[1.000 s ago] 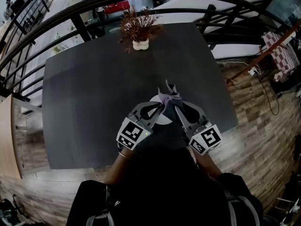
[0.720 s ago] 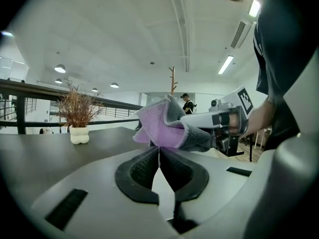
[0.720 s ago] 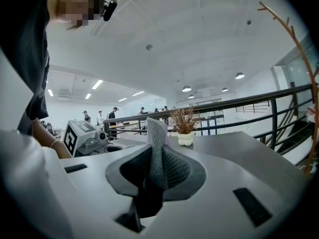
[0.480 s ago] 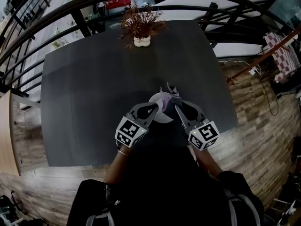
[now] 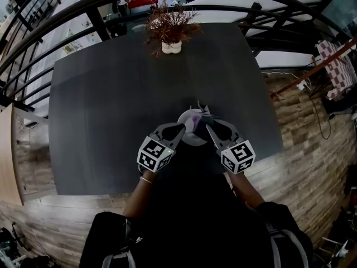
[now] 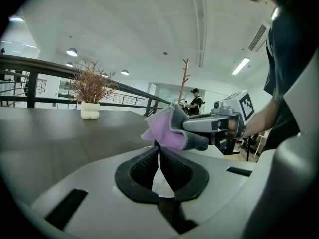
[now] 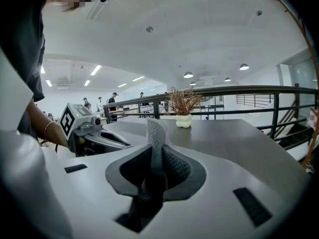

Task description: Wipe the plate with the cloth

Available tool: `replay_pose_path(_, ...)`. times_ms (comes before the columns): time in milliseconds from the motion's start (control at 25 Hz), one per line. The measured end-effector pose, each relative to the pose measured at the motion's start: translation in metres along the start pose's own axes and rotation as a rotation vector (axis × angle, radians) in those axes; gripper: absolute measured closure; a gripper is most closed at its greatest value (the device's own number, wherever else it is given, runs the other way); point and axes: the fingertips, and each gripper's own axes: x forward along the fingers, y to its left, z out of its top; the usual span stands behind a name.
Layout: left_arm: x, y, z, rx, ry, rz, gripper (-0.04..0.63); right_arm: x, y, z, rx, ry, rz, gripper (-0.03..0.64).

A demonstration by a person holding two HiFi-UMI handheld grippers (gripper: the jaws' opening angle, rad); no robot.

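Your left gripper (image 6: 158, 146) has its jaws pressed together on what looks like the thin rim of the small round white plate (image 5: 193, 140). Your right gripper (image 7: 155, 151) is clamped on the lilac-and-grey microfibre cloth (image 5: 195, 118), and a fold of it stands up between the pads. The two grippers meet tip to tip near the front edge of the dark grey bench (image 5: 111, 105), straight in front of you. The cloth is bunched over the far side of the plate. I cannot tell whether the plate rests on the bench or hangs just above it.

The wipe itself seems about to start. Keep the left grip firm and steady so the plate does not pivot at its rim. Sweep the hanging part of the cloth across the plate's face with the right gripper, not the hard jaw tips. Work in overlapping strokes from the held edge outward. Press lightly, because a one-sided grip will twist easily. The dried plant in its white pot (image 5: 170, 32) stands well apart at the far edge.
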Motion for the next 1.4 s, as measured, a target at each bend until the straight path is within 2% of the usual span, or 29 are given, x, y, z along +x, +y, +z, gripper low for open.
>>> replay_pose_path(320,0.002,0.002,-0.006,-0.076,0.016,0.005,0.591,0.012,-0.001,-0.018,-0.029,0.070,0.007,0.557)
replay_pose_path(560,0.002,0.005,-0.009,-0.082,0.036,0.019,0.591,0.020,0.000,-0.028,-0.035,0.102,0.013,0.557)
replay_pose_path(680,0.002,0.008,-0.015,-0.099,0.060,0.032,0.535,0.020,-0.005,-0.029,-0.038,0.109,-0.011,0.558)
replay_pose_path(1000,0.006,0.009,-0.028,-0.168,0.115,0.037,0.472,0.022,-0.017,-0.040,-0.077,0.165,-0.046,0.557)
replay_pose_path(1160,0.007,0.008,-0.034,-0.171,0.159,0.047,0.463,0.025,-0.020,-0.051,-0.095,0.206,-0.057,0.557)
replay_pose_path(1400,0.009,0.014,-0.036,-0.204,0.178,0.058,0.459,0.032,-0.022,-0.064,-0.124,0.250,-0.066,0.558)
